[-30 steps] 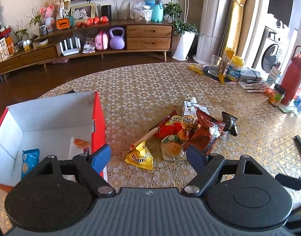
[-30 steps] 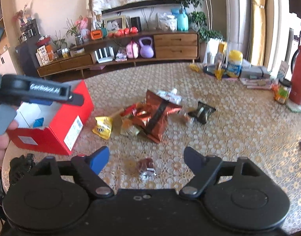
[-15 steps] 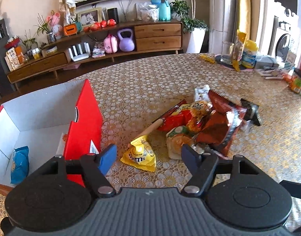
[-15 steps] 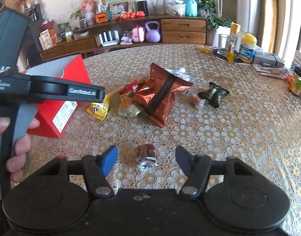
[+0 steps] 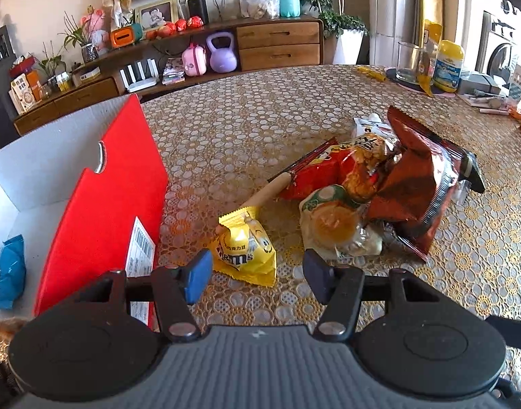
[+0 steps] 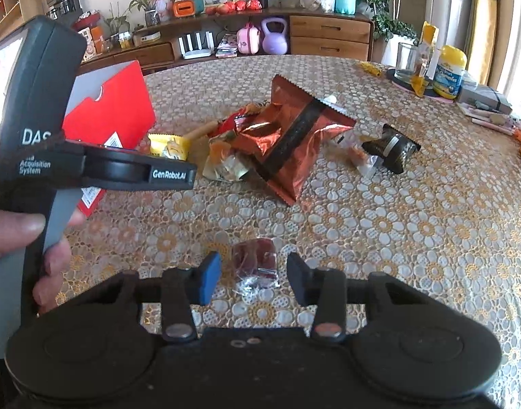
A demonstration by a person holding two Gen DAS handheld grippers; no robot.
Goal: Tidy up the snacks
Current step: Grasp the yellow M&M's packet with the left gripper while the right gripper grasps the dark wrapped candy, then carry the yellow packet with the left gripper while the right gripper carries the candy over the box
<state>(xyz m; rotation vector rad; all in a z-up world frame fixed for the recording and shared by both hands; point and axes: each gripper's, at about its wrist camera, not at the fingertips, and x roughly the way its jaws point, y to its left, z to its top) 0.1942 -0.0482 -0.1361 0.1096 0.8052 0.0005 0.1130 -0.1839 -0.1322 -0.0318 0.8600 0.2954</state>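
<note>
2 claws hang low over the table (image 5: 328, 102), each with its jaws partly open and gripping nothing. In the left wrist view, the left claw (image 5: 257, 276) sits at lower centre; its jaws have just been closing, and the yellow candy bag (image 5: 245, 247) lies between the 2 tips, just above them in the frame, not pressed by either pad. Right of that bag is the snack heap: a clear-wrapped round pastry (image 5: 332, 228), a red-orange packet (image 5: 332, 170) and a big copper-red chip bag (image 5: 420, 177), overlapping one another. At left stands the red box (image 5: 100, 211) with a white interior, a blue packet (image 5: 10, 272) lying inside at the frame's left edge.

In the right wrist view, the right claw (image 6: 253, 277) is at lower centre, jaws just closing, with a small dark-red wrapped candy (image 6: 255, 266) between the pads; a gap shows on each side of it. A small black packet (image 6: 391, 146) lies right of the chip bag. At left, a hand (image 6: 28, 235) grips the other claw's grey handle.
</note>
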